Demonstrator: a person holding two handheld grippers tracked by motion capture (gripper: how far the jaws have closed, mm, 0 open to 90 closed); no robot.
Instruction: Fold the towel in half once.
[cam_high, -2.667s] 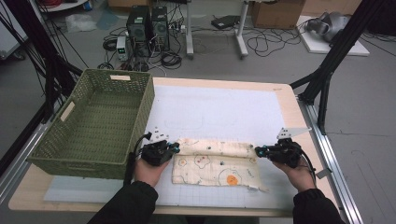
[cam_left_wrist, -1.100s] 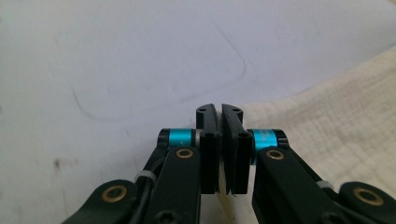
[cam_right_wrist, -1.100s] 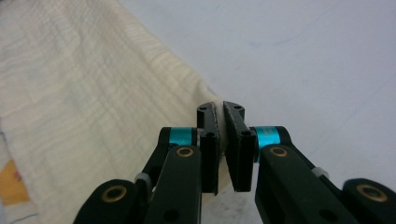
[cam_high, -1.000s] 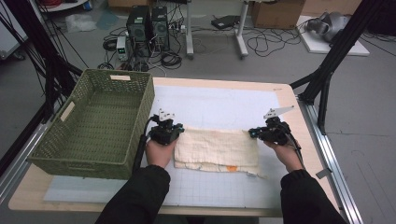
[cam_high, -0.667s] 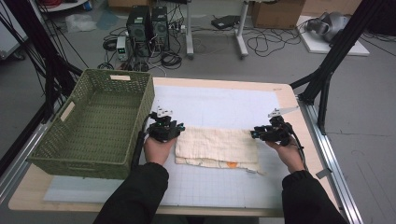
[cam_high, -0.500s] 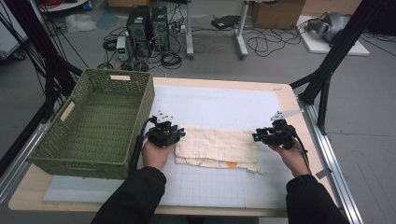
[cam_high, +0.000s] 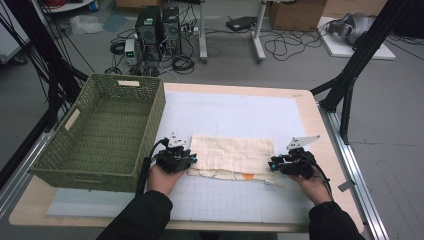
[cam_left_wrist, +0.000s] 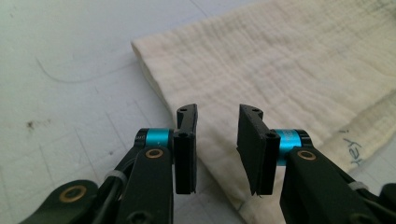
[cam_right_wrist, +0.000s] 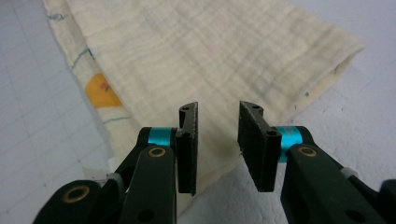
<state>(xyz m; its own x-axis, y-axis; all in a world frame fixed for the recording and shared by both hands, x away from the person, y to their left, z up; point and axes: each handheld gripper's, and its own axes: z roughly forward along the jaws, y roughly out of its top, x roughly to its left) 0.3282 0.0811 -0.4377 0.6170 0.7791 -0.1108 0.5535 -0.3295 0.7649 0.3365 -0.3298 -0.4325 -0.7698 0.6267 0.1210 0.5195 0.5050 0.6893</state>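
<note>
Cloth (cam_high: 232, 155) lies folded between both parted tools.

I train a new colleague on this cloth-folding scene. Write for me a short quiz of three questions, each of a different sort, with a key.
1. True or false: the cream cloth lies inside the green basket.
2. Which sides of the cloth do the left gripper and the right gripper stand at? A) both at its far edge B) one at each short end C) both on its middle
3. Fill in: in both gripper views the jaws stand ____, with no cloth pinched between them.

Key: 1 false, it lies folded on the white mat beside the basket; 2 B; 3 open.
</note>
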